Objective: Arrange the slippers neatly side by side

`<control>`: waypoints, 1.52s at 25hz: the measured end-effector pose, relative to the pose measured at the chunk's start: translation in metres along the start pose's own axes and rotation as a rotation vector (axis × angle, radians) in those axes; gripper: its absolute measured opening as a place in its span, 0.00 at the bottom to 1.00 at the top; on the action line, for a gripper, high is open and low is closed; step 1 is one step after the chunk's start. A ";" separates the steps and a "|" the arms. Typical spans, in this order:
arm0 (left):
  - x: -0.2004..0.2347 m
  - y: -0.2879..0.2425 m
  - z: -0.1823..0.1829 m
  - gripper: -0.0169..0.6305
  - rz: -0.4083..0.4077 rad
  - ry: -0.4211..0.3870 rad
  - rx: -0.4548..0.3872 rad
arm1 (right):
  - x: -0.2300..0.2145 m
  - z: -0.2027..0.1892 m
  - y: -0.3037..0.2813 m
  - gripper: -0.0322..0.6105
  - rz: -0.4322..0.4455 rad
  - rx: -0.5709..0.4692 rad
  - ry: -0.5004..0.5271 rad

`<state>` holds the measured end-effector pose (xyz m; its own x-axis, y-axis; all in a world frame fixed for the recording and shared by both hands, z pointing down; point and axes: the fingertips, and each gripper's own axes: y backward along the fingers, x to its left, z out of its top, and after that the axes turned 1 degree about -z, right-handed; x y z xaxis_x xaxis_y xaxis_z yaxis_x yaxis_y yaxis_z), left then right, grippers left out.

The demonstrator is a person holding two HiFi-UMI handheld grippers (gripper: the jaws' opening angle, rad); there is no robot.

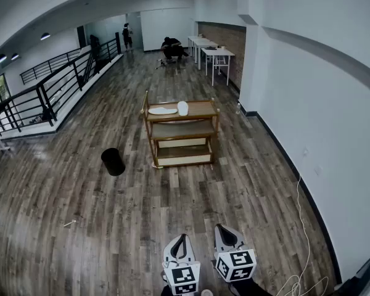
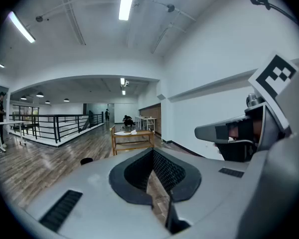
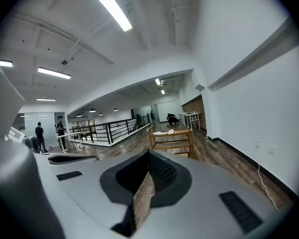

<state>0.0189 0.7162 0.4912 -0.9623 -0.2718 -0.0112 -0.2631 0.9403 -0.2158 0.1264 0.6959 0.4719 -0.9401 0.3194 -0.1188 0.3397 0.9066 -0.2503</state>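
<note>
Nearest, the left gripper (image 1: 182, 238) and right gripper (image 1: 222, 229) hang low over the floor, each with jaws pressed together on nothing. Ahead, past a black bin (image 1: 113, 161), stands a wooden rack (image 1: 203, 110). On its top shelf the left slipper (image 1: 163, 111) lies crosswise, with the right slipper (image 1: 182, 108) just beside it, turned another way. The approach likely comes first: walk close, stop square to the rack, and spread the jaws before reaching

Evenly lit, fisheye-warped edges, dark corners
</note>
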 end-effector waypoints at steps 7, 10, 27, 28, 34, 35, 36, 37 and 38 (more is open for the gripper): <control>-0.002 -0.002 0.000 0.03 0.003 0.002 0.000 | -0.003 0.000 0.000 0.05 0.002 0.001 0.001; -0.001 -0.003 0.000 0.03 0.005 0.004 0.000 | -0.003 -0.001 -0.002 0.05 0.002 0.001 0.001; 0.023 0.008 -0.008 0.03 0.051 0.060 0.016 | -0.009 -0.002 -0.001 0.05 -0.046 -0.008 -0.074; 0.028 0.010 -0.007 0.03 0.060 0.076 0.009 | -0.009 0.000 -0.001 0.05 -0.047 -0.011 -0.089; 0.045 0.018 0.000 0.03 0.053 0.130 -0.021 | 0.000 0.004 -0.001 0.05 -0.065 -0.019 -0.077; 0.046 0.020 0.001 0.03 0.049 0.130 -0.021 | 0.001 0.004 0.000 0.05 -0.073 -0.021 -0.072; 0.047 0.020 -0.001 0.03 0.043 0.131 -0.021 | 0.002 0.003 0.000 0.05 -0.080 -0.023 -0.068; 0.046 0.020 -0.007 0.03 0.033 0.136 -0.015 | 0.004 0.003 -0.001 0.05 -0.085 -0.023 -0.065; 0.044 0.019 -0.013 0.03 0.021 0.144 -0.006 | 0.005 0.002 -0.001 0.05 -0.088 -0.022 -0.064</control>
<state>-0.0297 0.7252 0.4995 -0.9674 -0.2202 0.1248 -0.2427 0.9468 -0.2113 0.1215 0.6961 0.4693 -0.9623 0.2210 -0.1583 0.2548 0.9363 -0.2418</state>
